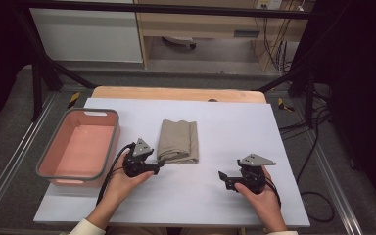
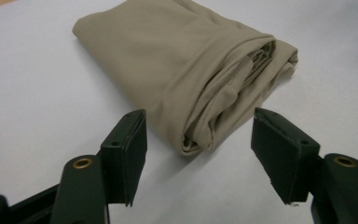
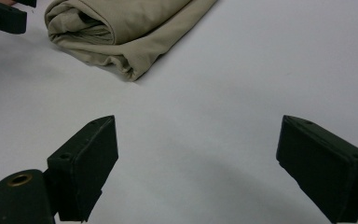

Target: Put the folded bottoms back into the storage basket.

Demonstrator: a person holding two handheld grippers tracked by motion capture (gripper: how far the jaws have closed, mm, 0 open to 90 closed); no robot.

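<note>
High view: folded beige cloth (image 1: 178, 141) flat on white worktop (image 1: 235, 127), mid-worktop, right of pink bin (image 1: 81, 144). Left gripper (image 1: 159, 166) at cloth's near left corner, tips just beside it, contact not clear. Right gripper (image 1: 223, 178) well apart from cloth, low over bare worktop, pointing left.

Left gripper view: fingers (image 2: 126, 149) partly spread, nothing clamped. Cloth (image 2: 182, 65) corner pokes just ahead of and between them, nearer the left one; fold edges face the camera; pads not touching the fabric.

Right gripper view: fingers (image 3: 86, 158) wide apart, holding nothing, just bare worktop between. Cloth (image 3: 121, 28) far off at upper left, rolled end toward camera. Left gripper (image 3: 2, 16) tip at top left corner beside the cloth.
</note>
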